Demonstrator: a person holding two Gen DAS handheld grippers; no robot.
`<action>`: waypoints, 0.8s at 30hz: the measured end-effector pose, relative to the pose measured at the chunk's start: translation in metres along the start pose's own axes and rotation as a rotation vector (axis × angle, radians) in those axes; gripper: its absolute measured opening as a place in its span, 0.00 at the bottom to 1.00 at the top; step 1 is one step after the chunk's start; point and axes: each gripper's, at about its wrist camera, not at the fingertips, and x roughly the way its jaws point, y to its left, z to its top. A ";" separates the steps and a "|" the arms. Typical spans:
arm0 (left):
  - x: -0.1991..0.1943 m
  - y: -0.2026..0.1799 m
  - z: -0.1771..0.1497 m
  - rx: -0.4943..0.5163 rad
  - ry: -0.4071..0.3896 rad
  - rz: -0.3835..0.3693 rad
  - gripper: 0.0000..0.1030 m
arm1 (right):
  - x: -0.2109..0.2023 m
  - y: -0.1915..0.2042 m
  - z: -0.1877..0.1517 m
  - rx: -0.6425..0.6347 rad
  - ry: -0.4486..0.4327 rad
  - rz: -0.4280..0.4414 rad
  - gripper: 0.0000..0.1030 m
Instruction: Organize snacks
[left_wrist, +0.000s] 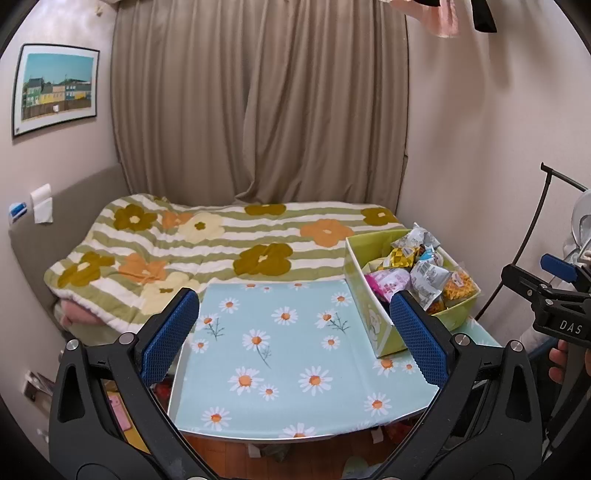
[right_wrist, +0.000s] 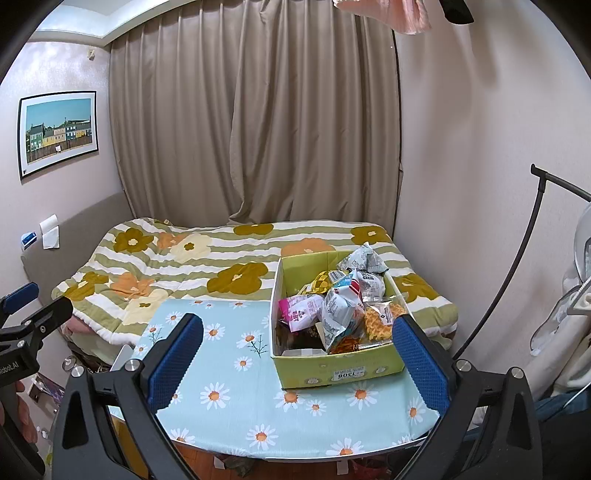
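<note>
Green cardboard box (right_wrist: 338, 371), open-topped and heaped with crinkled snack packets (right_wrist: 341, 314) in silver, pink, yellow and orange, sits on the daisy-print tablecloth (right_wrist: 229, 398) ahead of the right gripper (right_wrist: 297, 365) and ahead-right of the left gripper (left_wrist: 295, 338). Both grippers' jaws are spread wide, gripping nothing.

White capitals "DAS" stand on the black body of the right gripper (left_wrist: 554, 291) at the right edge of the left wrist view. At the left edge of the right wrist view, the black body of the left gripper (right_wrist: 22, 314) bears white letters ending in ".AI"; the start is cut off. On the near wall of the yellow-green cardboard box (right_wrist: 332, 369) a white sticker (right_wrist: 349, 374) shows upside-down digits, apparently "1308". Print on the snack packets (right_wrist: 340, 306) is too small to read.
</note>
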 end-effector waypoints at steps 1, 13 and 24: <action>0.000 0.000 0.000 -0.001 0.000 0.000 1.00 | 0.000 0.000 0.000 0.000 0.000 0.000 0.99; 0.001 0.002 0.003 0.000 -0.017 -0.007 1.00 | 0.004 0.000 0.000 -0.004 0.005 0.002 0.99; 0.013 0.000 -0.006 0.001 -0.012 0.030 1.00 | 0.016 0.004 -0.001 -0.012 0.032 0.019 0.99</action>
